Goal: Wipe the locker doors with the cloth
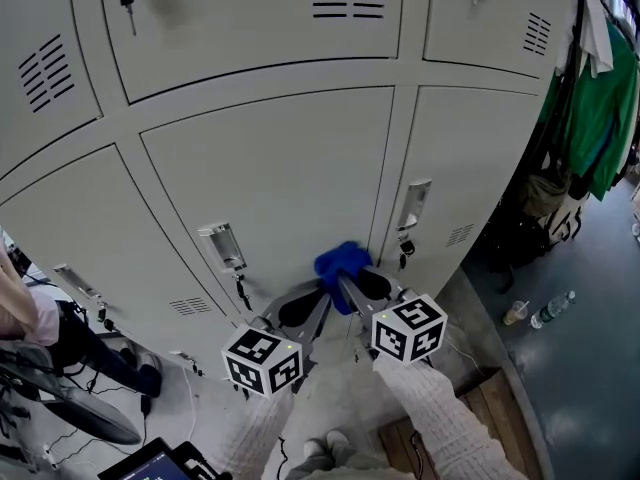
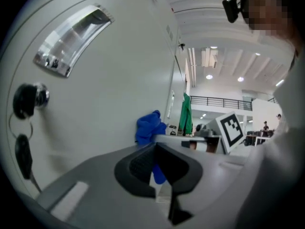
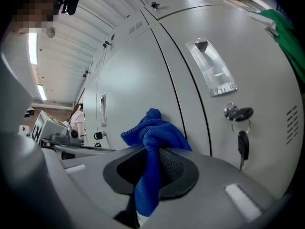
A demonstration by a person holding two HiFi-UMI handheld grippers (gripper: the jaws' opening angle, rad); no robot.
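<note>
Head view shows the right gripper [image 1: 345, 280] pressing a bunched blue cloth [image 1: 342, 264] against the grey locker doors [image 1: 280, 168], low down, at the seam between the middle lower door and the door to its right [image 1: 470, 158]. Right gripper view has its fingers [image 3: 174, 166] clamped on the cloth [image 3: 151, 137], one end bunched up against the door and the other hanging down between the pads. A key [image 3: 242, 144] dangles from the lock just below the recessed handle [image 3: 212, 68] on the neighbouring door. The left gripper [image 1: 318, 303] sits just beside the right one, near the cloth. Left gripper view shows its tips drawn together on nothing, with the cloth [image 2: 148, 128] just beyond them.
</note>
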